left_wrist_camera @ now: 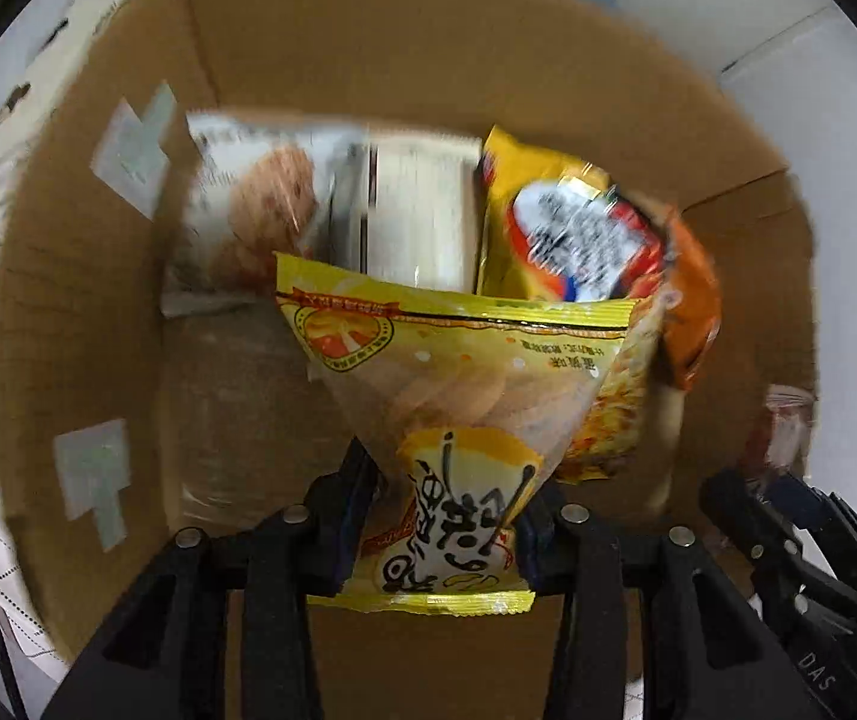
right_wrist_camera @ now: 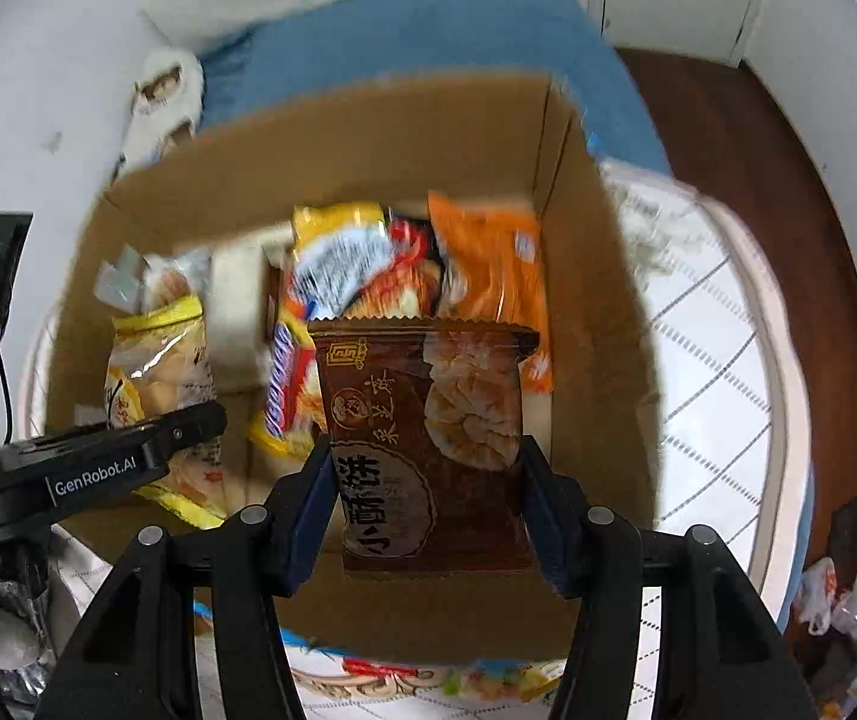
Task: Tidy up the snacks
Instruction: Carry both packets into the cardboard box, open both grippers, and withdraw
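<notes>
Gripping yellow clear-window snack bag [left_wrist_camera: 458, 420], left hand-held gripper [left_wrist_camera: 446, 516], right hand-held gripper [right_wrist_camera: 428, 498] clamping brown pastry packet [right_wrist_camera: 428, 438], both over open cardboard box [right_wrist_camera: 320, 144].

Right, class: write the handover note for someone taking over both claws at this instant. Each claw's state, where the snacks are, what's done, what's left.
Left claw: shut on the yellow snack bag, held over the cardboard box, towards its left half.
Right claw: shut on the brown snack bag, held over the box's right half.
Done: several packets already stand along the far wall, including a white cookie bag, a yellow-red packet and an orange packet.
Left: lower and release both held bags, probably into the free floor space nearer you. Whether more snacks wait outside the box cannot be told.
</notes>
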A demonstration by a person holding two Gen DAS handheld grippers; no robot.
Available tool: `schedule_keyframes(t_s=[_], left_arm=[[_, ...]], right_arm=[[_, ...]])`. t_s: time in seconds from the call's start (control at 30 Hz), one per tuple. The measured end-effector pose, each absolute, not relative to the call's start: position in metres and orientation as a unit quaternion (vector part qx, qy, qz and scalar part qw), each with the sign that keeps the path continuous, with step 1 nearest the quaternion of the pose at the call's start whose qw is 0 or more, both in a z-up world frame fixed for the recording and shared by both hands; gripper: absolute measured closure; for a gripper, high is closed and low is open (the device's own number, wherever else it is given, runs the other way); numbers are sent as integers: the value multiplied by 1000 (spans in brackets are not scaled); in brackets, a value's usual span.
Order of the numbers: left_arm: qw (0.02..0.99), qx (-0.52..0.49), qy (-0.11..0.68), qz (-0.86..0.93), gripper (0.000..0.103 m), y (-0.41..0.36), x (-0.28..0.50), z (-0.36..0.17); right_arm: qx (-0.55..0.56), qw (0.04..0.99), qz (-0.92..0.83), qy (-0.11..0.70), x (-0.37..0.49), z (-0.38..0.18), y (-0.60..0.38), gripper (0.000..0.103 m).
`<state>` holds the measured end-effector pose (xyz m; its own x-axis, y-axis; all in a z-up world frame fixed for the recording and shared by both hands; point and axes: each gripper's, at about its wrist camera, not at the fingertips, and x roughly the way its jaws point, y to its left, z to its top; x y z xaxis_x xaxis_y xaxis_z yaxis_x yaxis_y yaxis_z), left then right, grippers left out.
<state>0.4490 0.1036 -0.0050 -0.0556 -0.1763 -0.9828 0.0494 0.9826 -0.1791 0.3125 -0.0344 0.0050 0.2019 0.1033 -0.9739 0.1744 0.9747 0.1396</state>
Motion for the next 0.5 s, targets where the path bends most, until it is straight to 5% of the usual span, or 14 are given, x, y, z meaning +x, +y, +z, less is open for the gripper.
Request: schedule_keyframes(t_s=[0.03, 0.1, 0.13, 0.5], left_arm=[[685, -40, 723, -81, 58, 103, 450, -11], [690, -20, 720, -76, 13, 100, 452, -19], [694, -12, 716, -73, 9, 100, 452, -21], [753, -10, 652, -90, 1, 106, 442, 12]], right_arm=[[108, 758, -25, 643, 315, -3, -35, 19], [104, 749, -23, 654, 317, -13, -35, 5], [102, 747, -24, 656, 317, -15, -34, 5], [103, 753, -36, 649, 319, -14, -38, 5]])
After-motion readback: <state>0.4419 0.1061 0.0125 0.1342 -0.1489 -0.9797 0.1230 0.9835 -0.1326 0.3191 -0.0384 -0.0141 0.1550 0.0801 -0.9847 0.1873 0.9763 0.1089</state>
